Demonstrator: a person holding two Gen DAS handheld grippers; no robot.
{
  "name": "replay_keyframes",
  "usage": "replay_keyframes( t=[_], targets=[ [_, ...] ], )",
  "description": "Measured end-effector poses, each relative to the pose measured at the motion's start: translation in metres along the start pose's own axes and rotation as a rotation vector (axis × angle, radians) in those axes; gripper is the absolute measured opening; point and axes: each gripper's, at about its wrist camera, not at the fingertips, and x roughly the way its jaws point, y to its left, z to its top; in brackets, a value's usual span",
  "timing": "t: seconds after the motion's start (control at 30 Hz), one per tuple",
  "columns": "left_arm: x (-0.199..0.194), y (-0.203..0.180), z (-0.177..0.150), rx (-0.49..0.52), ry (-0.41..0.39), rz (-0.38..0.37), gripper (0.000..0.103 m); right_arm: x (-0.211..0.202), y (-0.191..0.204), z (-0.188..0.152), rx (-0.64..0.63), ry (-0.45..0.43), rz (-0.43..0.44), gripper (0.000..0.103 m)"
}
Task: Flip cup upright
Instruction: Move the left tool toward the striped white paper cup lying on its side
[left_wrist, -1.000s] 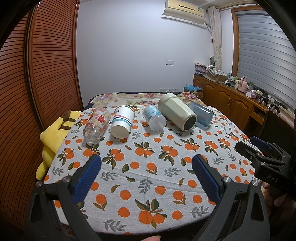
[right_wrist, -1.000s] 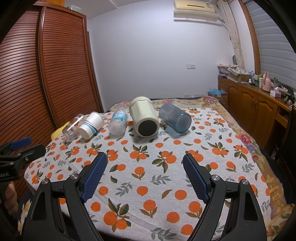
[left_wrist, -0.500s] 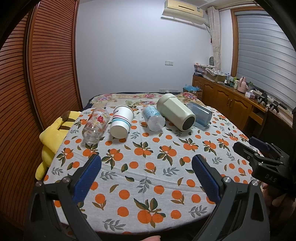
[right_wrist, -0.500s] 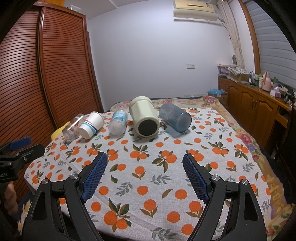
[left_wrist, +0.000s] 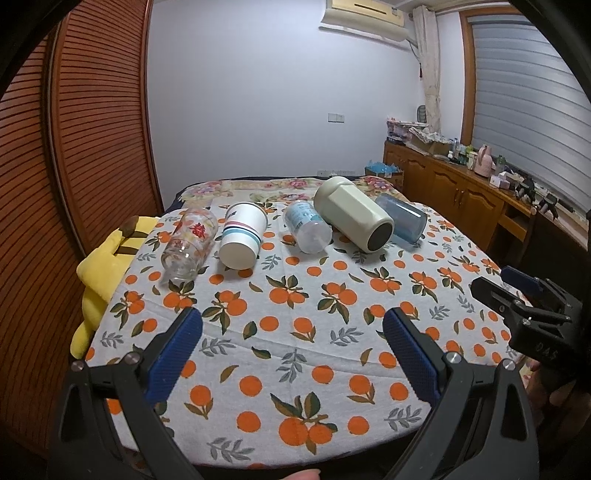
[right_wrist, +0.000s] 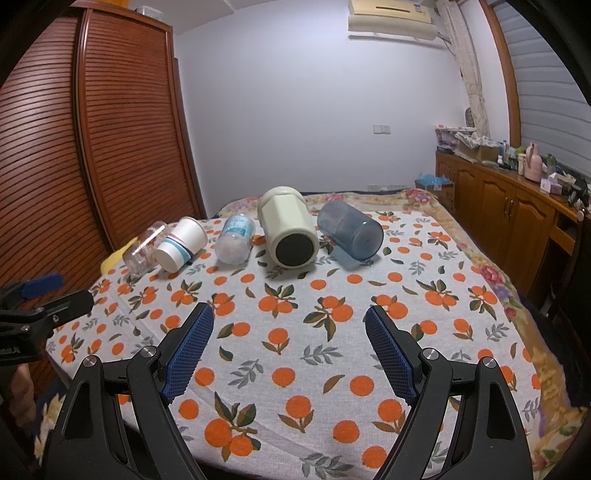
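Several cups lie on their sides in a row across the bed: a clear glass with red flowers (left_wrist: 190, 242) (right_wrist: 144, 247), a white paper cup with stripes (left_wrist: 242, 236) (right_wrist: 181, 243), a small clear plastic cup with a blue label (left_wrist: 306, 225) (right_wrist: 236, 240), a big cream tumbler (left_wrist: 352, 218) (right_wrist: 290, 230) and a blue translucent cup (left_wrist: 402, 223) (right_wrist: 351, 230). My left gripper (left_wrist: 291, 339) is open and empty over the near part of the bed. My right gripper (right_wrist: 288, 339) is open and empty, also well short of the cups.
The bed has an orange-print cover (left_wrist: 295, 314). A yellow plush toy (left_wrist: 103, 266) lies at its left edge by the wooden wardrobe (left_wrist: 74, 147). A wooden cabinet with clutter (right_wrist: 517, 192) runs along the right wall. Each gripper shows in the other's view (left_wrist: 532, 314) (right_wrist: 33, 306).
Both grippers have drifted very slightly; the cups have not moved and both grippers stay open.
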Motion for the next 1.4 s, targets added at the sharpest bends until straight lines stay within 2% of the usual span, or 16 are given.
replay_keyframes(
  t=[0.23,0.67,0.87,1.07,1.3,1.4],
  targets=[
    [0.024,0.012,0.011,0.018,0.034,-0.006,0.099,0.021,0.004,-0.001,0.001,0.031,0.005,0.086],
    [0.074,0.042,0.046,0.035,0.071,0.004,0.099,0.066,0.018,0.032,-0.038,0.073,0.079,0.086],
    [0.102,0.054,0.056,0.051,0.116,-0.018,0.098,0.087,0.026,0.045,-0.067,0.084,0.098,0.086],
    [0.128,0.066,0.064,0.047,0.16,-0.033,0.089,0.106,0.036,0.052,-0.098,0.109,0.125,0.086],
    [0.155,0.073,0.074,0.057,0.189,-0.013,0.086,0.123,0.046,0.055,-0.11,0.136,0.158,0.085],
    [0.171,0.075,0.078,0.048,0.225,-0.03,0.078,0.127,0.05,0.055,-0.119,0.14,0.165,0.085]
  ],
)
